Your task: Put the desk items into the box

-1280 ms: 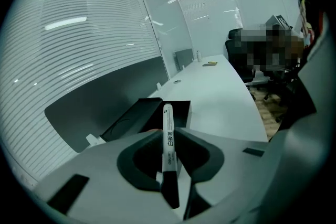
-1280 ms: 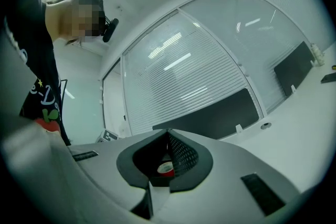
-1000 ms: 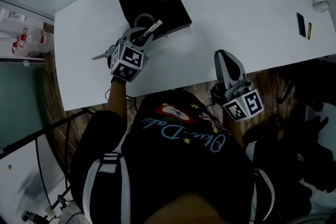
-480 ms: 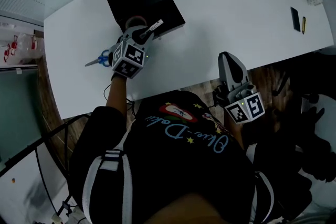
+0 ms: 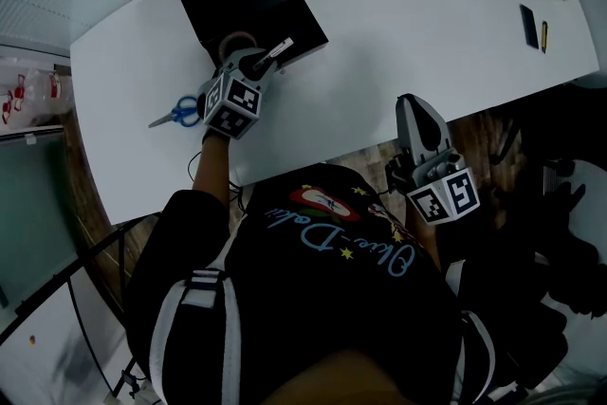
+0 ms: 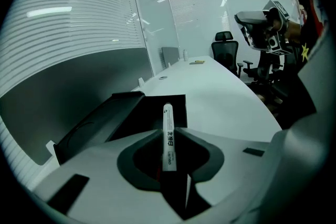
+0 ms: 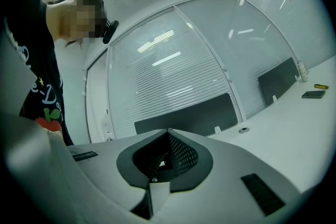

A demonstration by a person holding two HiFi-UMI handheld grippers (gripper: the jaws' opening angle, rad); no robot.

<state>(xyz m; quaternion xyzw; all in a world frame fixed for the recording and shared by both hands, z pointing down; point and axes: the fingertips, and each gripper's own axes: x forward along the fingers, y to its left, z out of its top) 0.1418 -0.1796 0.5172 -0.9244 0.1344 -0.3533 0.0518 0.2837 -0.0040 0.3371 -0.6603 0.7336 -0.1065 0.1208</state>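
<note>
A slim white marker pen with black print (image 6: 167, 136) is clamped between the jaws of the left gripper (image 5: 256, 65). Its far end juts out over the near edge of the open black rectangular box (image 5: 285, 0). A roll of tape (image 5: 237, 42) lies in that box. The left gripper tilts down toward the box. The right gripper (image 5: 415, 107) is level at the near edge of the curved white desk (image 5: 408, 33), its jaws closed on nothing. Blue-handled scissors (image 5: 175, 116) lie left of the left gripper. Glass walls with blinds surround the room.
</note>
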